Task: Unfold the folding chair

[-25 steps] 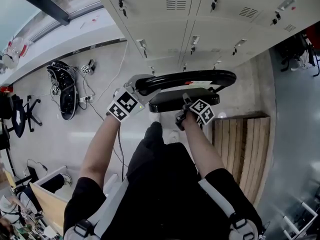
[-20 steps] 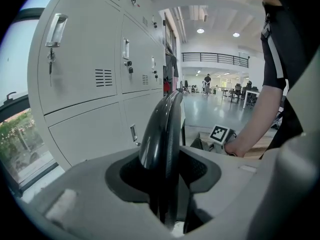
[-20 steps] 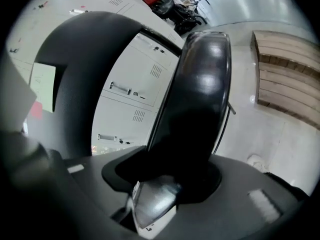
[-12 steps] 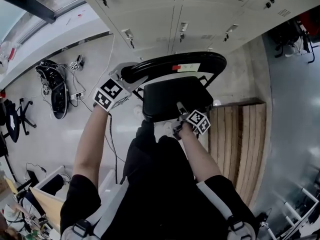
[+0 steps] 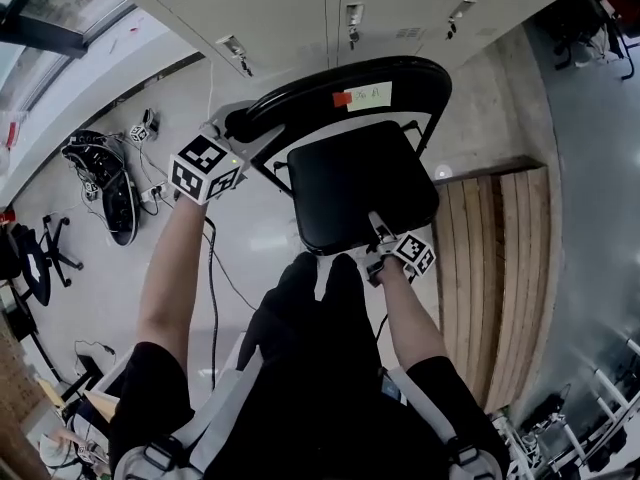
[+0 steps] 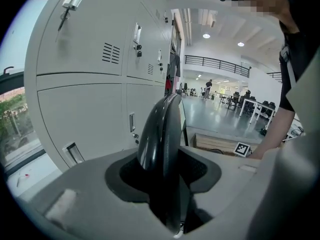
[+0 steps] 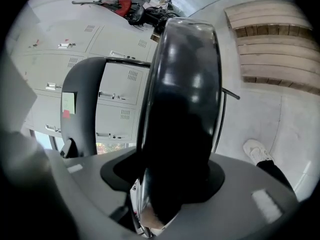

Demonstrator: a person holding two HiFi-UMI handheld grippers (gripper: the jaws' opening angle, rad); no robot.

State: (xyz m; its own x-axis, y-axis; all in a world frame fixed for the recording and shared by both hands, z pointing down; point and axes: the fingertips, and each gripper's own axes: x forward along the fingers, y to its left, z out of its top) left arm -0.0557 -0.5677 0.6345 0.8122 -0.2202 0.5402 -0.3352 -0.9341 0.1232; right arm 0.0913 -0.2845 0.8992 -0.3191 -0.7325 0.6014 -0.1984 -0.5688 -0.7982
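Black seat (image 5: 365, 198) gripped by right tool (image 5: 380, 230) | left tool (image 5: 234, 126) grips backrest (image 5: 290, 103)

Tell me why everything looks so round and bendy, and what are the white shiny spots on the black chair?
Left gripper view: a wide lens bulges the lockers and leaves dark corners, and the backrest has a soft sheen. Right gripper view: the white spots are light glaring off the glossy seat. Head view: the lockers lean, and the lighting is even.

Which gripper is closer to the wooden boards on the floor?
Right. The right gripper clamps the seat at its front, beside the wooden boards; the left gripper clamps the backrest, farther away.
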